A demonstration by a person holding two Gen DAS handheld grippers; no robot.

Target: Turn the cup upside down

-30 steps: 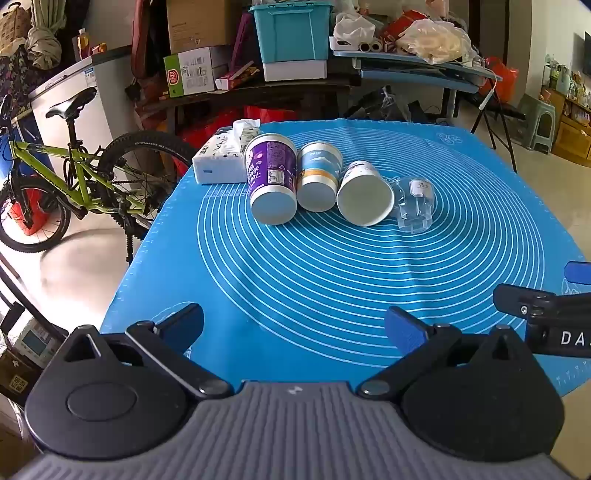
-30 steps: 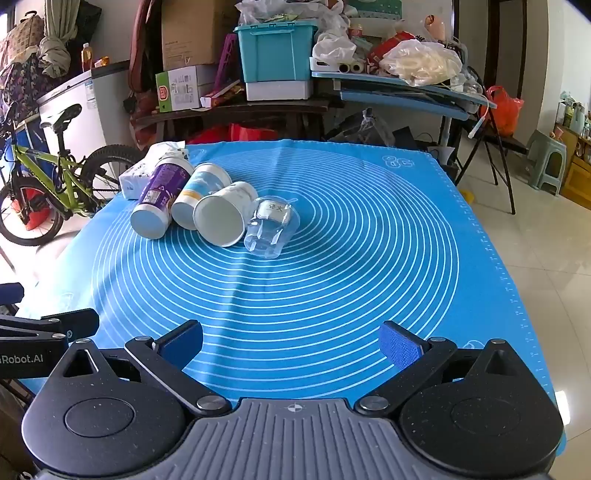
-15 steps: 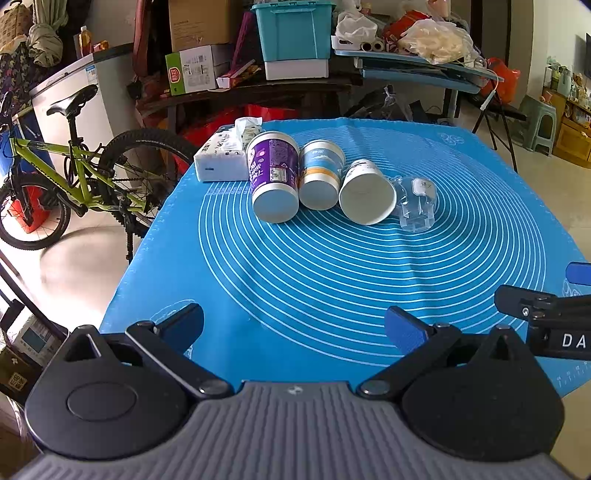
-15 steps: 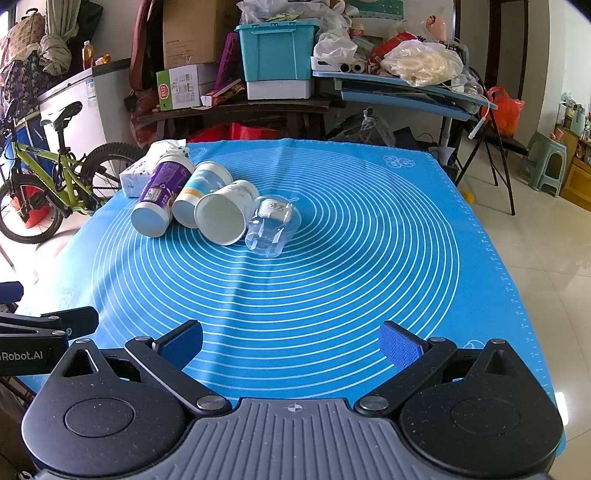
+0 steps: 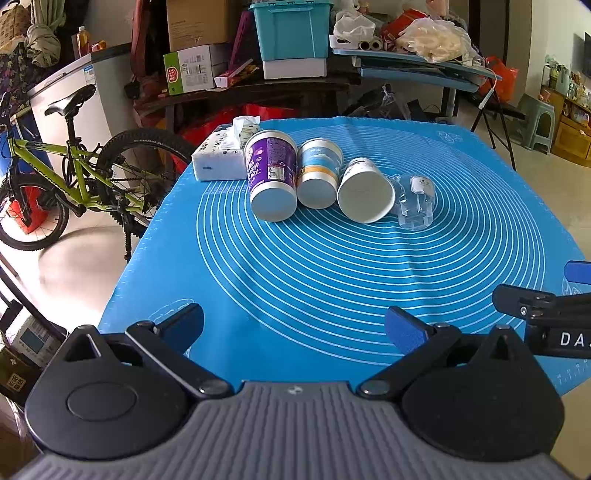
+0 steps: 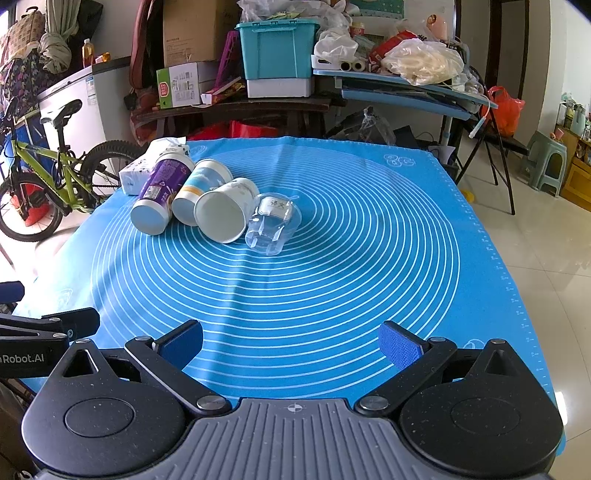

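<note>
Several cups lie on their sides in a row on the blue mat (image 5: 332,280): a purple cup (image 5: 272,181), a white-and-blue cup (image 5: 318,177), a white paper cup (image 5: 364,192) with its mouth toward me, and a clear plastic cup (image 5: 415,203). The same row shows in the right wrist view: purple cup (image 6: 159,199), white-and-blue cup (image 6: 201,190), white paper cup (image 6: 225,210), clear cup (image 6: 271,225). My left gripper (image 5: 293,328) is open and empty near the mat's front edge. My right gripper (image 6: 290,343) is open and empty, also well short of the cups.
A white tissue pack (image 5: 221,155) lies behind the purple cup at the mat's far left. A green bicycle (image 5: 66,177) stands left of the table. Cluttered shelves and a teal bin (image 5: 291,33) stand behind. The right gripper's finger (image 5: 532,302) shows in the left wrist view.
Both grippers have edged very slightly; the cups have not moved and both grippers remain open.
</note>
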